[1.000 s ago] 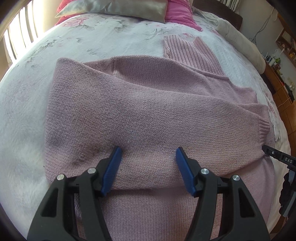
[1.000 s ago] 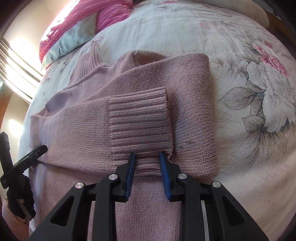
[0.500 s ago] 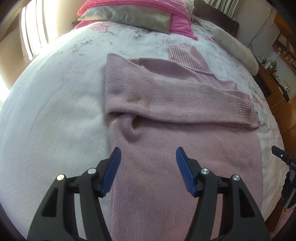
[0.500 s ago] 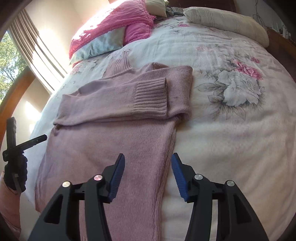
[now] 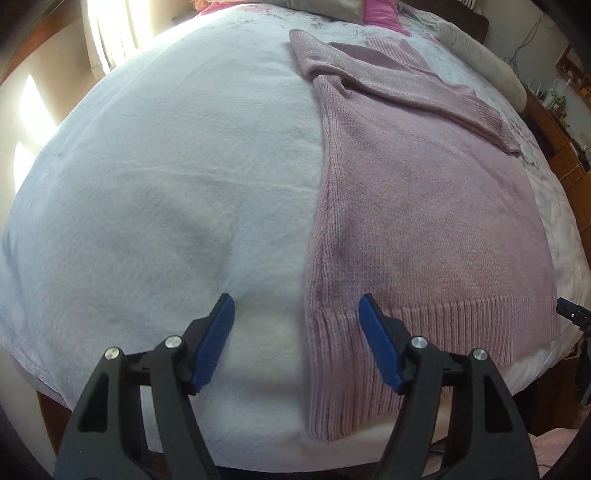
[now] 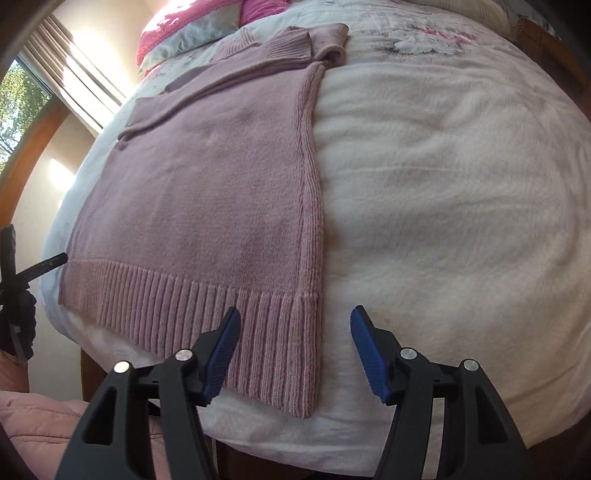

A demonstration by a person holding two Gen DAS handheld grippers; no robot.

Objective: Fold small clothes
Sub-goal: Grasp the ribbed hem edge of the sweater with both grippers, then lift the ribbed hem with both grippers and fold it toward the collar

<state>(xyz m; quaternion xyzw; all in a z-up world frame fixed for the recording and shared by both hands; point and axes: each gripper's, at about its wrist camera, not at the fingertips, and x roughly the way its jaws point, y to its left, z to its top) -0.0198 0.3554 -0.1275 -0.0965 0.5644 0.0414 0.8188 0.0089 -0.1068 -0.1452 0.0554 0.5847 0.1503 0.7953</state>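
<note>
A pale pink knitted sweater (image 5: 424, 206) lies flat on the bed, both sleeves folded across its chest at the far end. Its ribbed hem (image 5: 369, 354) hangs at the bed's near edge. My left gripper (image 5: 297, 338) is open, straddling the hem's left corner without touching it. In the right wrist view the same sweater (image 6: 221, 184) fills the left half, and my right gripper (image 6: 295, 349) is open around the right corner of the ribbed hem (image 6: 280, 332). Nothing is held by either gripper.
A white fluffy blanket (image 5: 166, 184) covers the bed, with a floral cover (image 6: 424, 40) and pink pillows (image 6: 166, 33) at the far end. A wooden dresser (image 5: 565, 155) stands to the right, a window with curtains (image 6: 74, 62) to the left. The other gripper's tip (image 6: 40, 264) shows at the edge.
Both grippers have pulled back from the folded sleeves down the sweater to its hem at the bed's near edge. The right gripper, nearly closed at the cuff before, now stands wide open.
</note>
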